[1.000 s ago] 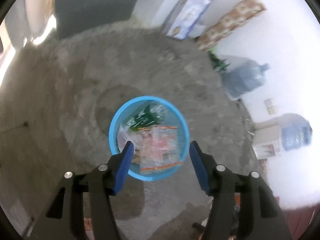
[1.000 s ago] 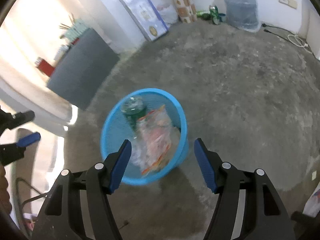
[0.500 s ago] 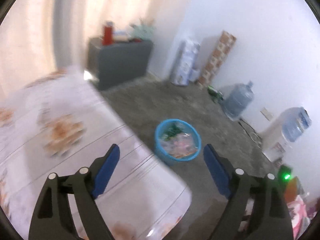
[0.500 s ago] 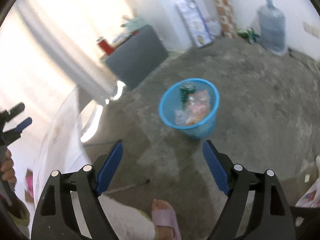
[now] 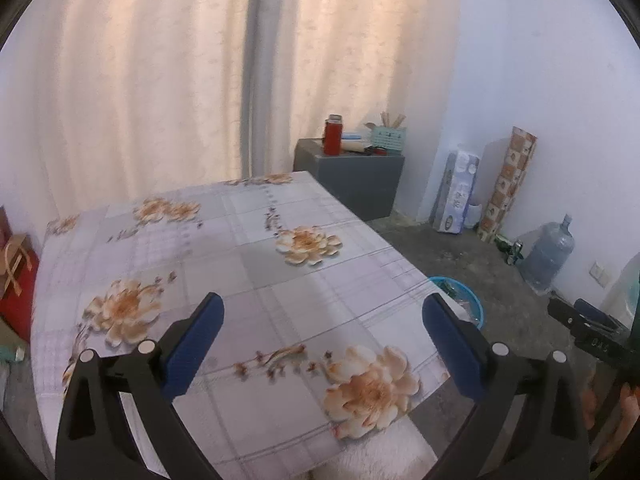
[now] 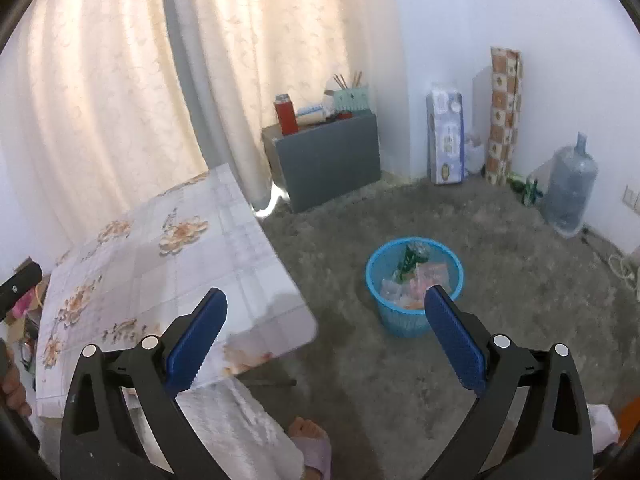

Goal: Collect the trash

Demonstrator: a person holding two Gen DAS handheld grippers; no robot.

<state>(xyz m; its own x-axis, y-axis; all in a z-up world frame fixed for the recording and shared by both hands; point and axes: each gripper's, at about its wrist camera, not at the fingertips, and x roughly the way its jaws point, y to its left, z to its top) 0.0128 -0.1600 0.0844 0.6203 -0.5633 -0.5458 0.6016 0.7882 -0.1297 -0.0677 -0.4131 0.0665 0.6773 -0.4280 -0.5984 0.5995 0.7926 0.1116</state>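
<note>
Now both views had lifted away from the bin. A second before, the left gripper and right gripper hung right over the bin, which filled the middle of each view; half a second before, it had already shrunk to a small blue ring on the floor. Both grippers had their jaws spread wide with nothing between them, as in the earlier frames.

From the left camera, the table with its flowered cloth took up most of the view, and the left gripper hovered above its near part. Only a blue sliver of the bin showed past the table's right edge. The right gripper poked in at the far right edge.

From the right camera, the table lay to the left and the bin stood on the grey floor to the right, well apart from the table. Trash sat inside it: a green bottle and clear wrappers. A slippered foot showed at the near edge.

Curtains covered the far wall on the left. Further right stood a grey cabinet with a red flask on top, then a white pack, a patterned roll and a water jug along the wall.
</note>
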